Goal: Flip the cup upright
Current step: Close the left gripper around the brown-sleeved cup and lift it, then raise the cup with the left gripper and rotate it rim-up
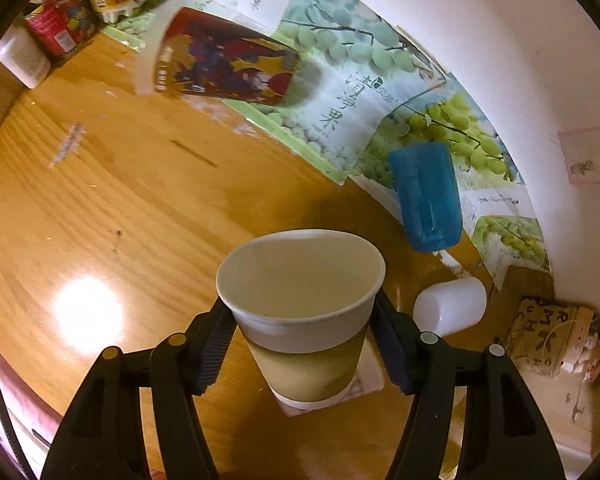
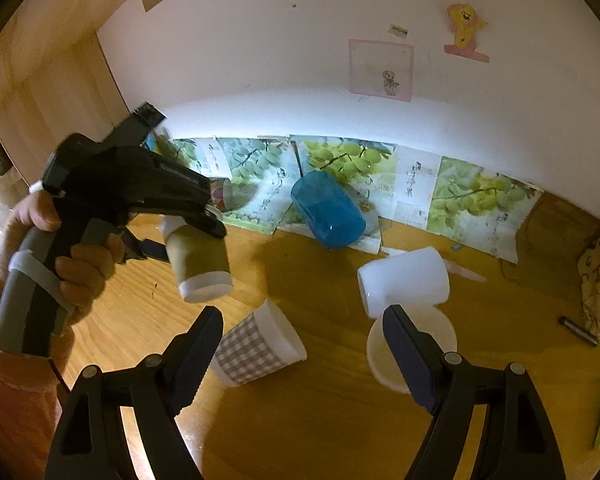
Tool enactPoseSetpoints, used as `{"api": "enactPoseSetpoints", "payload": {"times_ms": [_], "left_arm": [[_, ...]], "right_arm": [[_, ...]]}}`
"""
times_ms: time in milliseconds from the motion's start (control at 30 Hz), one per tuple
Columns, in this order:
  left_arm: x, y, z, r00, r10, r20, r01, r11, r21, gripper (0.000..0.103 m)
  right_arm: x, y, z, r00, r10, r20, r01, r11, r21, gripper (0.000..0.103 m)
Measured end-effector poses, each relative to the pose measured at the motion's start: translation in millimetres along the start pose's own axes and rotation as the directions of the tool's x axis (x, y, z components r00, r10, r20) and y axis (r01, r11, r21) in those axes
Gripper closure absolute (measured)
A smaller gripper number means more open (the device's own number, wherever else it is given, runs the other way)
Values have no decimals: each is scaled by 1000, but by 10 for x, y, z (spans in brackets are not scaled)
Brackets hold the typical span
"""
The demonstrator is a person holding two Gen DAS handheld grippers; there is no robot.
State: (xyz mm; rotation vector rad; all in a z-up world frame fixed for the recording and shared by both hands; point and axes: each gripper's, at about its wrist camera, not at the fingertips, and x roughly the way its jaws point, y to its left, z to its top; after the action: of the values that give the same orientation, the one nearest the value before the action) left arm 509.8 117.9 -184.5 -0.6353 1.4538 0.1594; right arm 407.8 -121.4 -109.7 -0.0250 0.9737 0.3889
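Left gripper (image 1: pixel 304 344) clamped on an olive-sleeved paper cup (image 1: pixel 304 312), pads pressed to both sides just under the white rim, mouth facing the camera and the cup held clear above the wooden table (image 1: pixel 100 200); in the right wrist view the same cup (image 2: pixel 198 260) hanging tilted in the air, white base low and toward the lens, gripped by the black tool in the person's left hand (image 2: pixel 76 268). Right gripper (image 2: pixel 302 356) spread wide, holding nothing, hovering over the tabletop. Between its fingers, a grey gingham-checked cup (image 2: pixel 256 348) lying on its side; near the right finger, a plain white cup (image 2: pixel 412 344) with another white cup (image 2: pixel 404 280) tipped on its side just behind. Further back, a blue translucent tumbler (image 2: pixel 328 212) leaning tilted against grape-printed paper sheets (image 2: pixel 340 160) along the wall, printed with vertical Chinese characters reading 清净果. At the far left, a dark red patterned cup (image 1: pixel 228 64) on its side, lettering too blurred to read. At the right edge, a cloth bag (image 1: pixel 548 340) bearing large letters, M and K legible. On the wall, a yellow pony sticker (image 2: pixel 466 24) and a pink-bordered drawing (image 2: pixel 381 70).
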Motion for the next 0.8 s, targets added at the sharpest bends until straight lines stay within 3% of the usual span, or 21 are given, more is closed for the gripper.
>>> {"api": "enactPoseSetpoints", "payload": {"times_ms": [300, 800], "left_arm": [[-277, 98, -225, 998, 62, 30, -65, 994, 90, 35], [-472, 229, -914, 984, 178, 30, -181, 961, 212, 35]], "right_arm": [[-208, 297, -335, 998, -58, 20, 58, 998, 21, 20], [-479, 383, -752, 999, -28, 23, 27, 997, 71, 20]]}}
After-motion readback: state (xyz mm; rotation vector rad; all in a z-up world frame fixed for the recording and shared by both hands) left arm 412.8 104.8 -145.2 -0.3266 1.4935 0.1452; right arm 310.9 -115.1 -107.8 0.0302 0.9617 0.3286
